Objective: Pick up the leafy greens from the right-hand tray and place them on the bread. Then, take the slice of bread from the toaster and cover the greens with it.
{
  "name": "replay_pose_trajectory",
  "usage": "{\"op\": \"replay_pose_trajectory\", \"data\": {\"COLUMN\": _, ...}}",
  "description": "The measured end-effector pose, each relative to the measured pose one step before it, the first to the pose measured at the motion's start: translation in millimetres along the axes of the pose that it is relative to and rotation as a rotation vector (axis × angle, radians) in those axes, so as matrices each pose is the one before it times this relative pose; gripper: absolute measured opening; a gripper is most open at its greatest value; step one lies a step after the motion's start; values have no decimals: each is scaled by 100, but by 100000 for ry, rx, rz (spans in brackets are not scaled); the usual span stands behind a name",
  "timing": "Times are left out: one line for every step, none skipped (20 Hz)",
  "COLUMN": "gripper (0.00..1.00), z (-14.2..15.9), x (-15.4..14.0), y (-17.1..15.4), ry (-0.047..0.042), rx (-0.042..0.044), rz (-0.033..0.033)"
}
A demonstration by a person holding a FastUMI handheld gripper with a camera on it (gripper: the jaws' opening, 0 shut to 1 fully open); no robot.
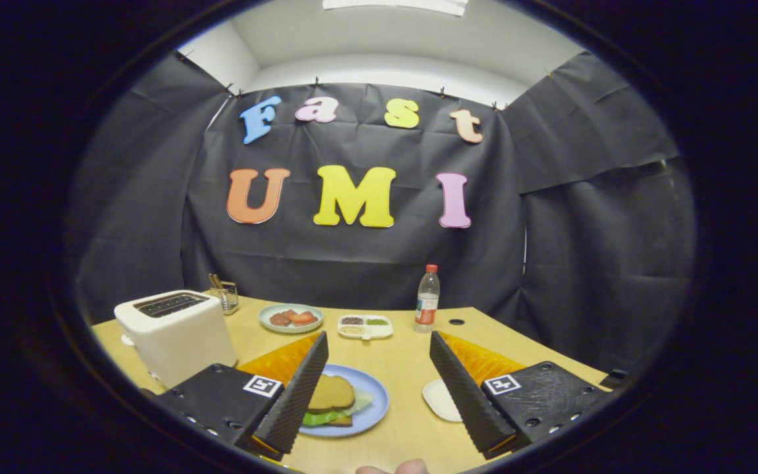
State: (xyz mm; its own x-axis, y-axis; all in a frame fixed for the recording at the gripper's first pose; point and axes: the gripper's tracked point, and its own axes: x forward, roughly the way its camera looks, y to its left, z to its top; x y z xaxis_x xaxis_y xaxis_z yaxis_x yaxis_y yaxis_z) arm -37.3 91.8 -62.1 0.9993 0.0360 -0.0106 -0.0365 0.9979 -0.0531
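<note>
On the wooden bench (412, 368), a blue plate (372, 403) holds bread (330, 392) stacked over leafy greens (326, 415), just beside the released gripper's (379, 388) left finger, toaster (175, 334) behind.

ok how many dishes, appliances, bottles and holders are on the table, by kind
Dishes: 4, the blue plate with the sandwich, the pale green plate, the divided white dish, the small white dish
Toasters: 1, white
Bottles: 1
Wire holders: 1
Total: 7
The gripper is open above the table.
</note>
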Motion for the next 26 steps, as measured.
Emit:
{"op": "replay_pose_trajectory", "data": {"gripper": 96, "z": 30, "x": -206, "y": 403, "ry": -392, "rx": -632, "rz": 2035}}
{"op": "replay_pose_trajectory", "data": {"gripper": 96, "z": 114, "x": -56, "y": 142, "ry": -809, "rx": -612, "rz": 1480}}
{"op": "replay_pose_trajectory", "data": {"gripper": 96, "z": 308, "x": 38, "y": 1, "ry": -1588, "rx": -1118, "rz": 1140}}
{"op": "replay_pose_trajectory", "data": {"gripper": 95, "z": -204, "x": 64, "y": -246, "ry": 201, "rx": -915, "rz": 54}}
{"op": "replay_pose_trajectory", "data": {"gripper": 95, "z": 154, "x": -47, "y": -180, "ry": -35, "rx": -605, "rz": 20}}
{"op": "replay_pose_trajectory", "data": {"gripper": 95, "z": 449, "x": -28, "y": -186, "ry": -580, "rx": -177, "rz": -147}}
{"op": "replay_pose_trajectory", "data": {"gripper": 95, "z": 600, "x": -195, "y": -241, "ry": -971, "rx": -238, "rz": -384}}
{"op": "replay_pose_trajectory", "data": {"gripper": 95, "z": 561, "x": -150, "y": -243, "ry": -891, "rx": 29, "rz": -298}}
{"op": "replay_pose_trajectory", "data": {"gripper": 95, "z": 472, "x": -191, "y": -226, "ry": -466, "rx": 270, "rz": -387}}
{"op": "replay_pose_trajectory", "data": {"gripper": 95, "z": 431, "x": -261, "y": -145, "ry": -218, "rx": 795, "rz": -184}}
{"op": "replay_pose_trajectory", "data": {"gripper": 95, "z": 428, "x": -346, "y": -72, "ry": -142, "rx": 907, "rz": 98}}
{"op": "replay_pose_trajectory", "data": {"gripper": 95, "z": 361, "x": -314, "y": -70, "ry": 28, "rx": 290, "rz": 27}}
{"op": "replay_pose_trajectory", "data": {"gripper": 95, "z": 386, "x": -300, "y": -165, "ry": -403, "rx": -71, "rz": -269}}
{"op": "replay_pose_trajectory", "data": {"gripper": 95, "z": 365, "x": -250, "y": -88, "ry": -381, "rx": -57, "rz": -131}}
{"op": "replay_pose_trajectory", "data": {"gripper": 95, "z": 239, "x": -290, "y": 60, "ry": -181, "rx": 170, "rz": 244}}
{"op": "replay_pose_trajectory", "data": {"gripper": 95, "z": 276, "x": -227, "y": 70, "ry": -309, "rx": 100, "rz": 109}}
{"op": "replay_pose_trajectory", "data": {"gripper": 95, "z": 354, "x": -181, "y": 27, "ry": -402, "rx": 216, "rz": 39}}
{"op": "replay_pose_trajectory", "data": {"gripper": 95, "z": 169, "x": -179, "y": 99, "ry": -324, "rx": 579, "rz": 416}}
{"op": "replay_pose_trajectory", "data": {"gripper": 95, "z": 122, "x": -117, "y": 52, "ry": -63, "rx": 490, "rz": 273}}
{"op": "replay_pose_trajectory", "data": {"gripper": 95, "z": 111, "x": 3, "y": -152, "ry": -115, "rx": 182, "rz": -296}}
{"op": "replay_pose_trajectory", "data": {"gripper": 95, "z": 112, "x": 36, "y": -218, "ry": -301, "rx": 12, "rz": -766}}
{"op": "replay_pose_trajectory", "data": {"gripper": 95, "z": 48, "x": 37, "y": -248, "ry": -230, "rx": 241, "rz": -1084}}
{"op": "replay_pose_trajectory", "data": {"gripper": 95, "z": -25, "x": 25, "y": -193, "ry": -3, "rx": 341, "rz": -1027}}
{"op": "replay_pose_trajectory", "data": {"gripper": 95, "z": -140, "x": -53, "y": -178, "ry": 371, "rx": 320, "rz": -964}}
{"op": "replay_pose_trajectory", "data": {"gripper": 95, "z": -63, "x": -4, "y": -255, "ry": 363, "rx": 388, "rz": -1084}}
{"op": "replay_pose_trajectory", "data": {"gripper": 95, "z": -139, "x": -11, "y": -238, "ry": 324, "rx": 302, "rz": -999}}
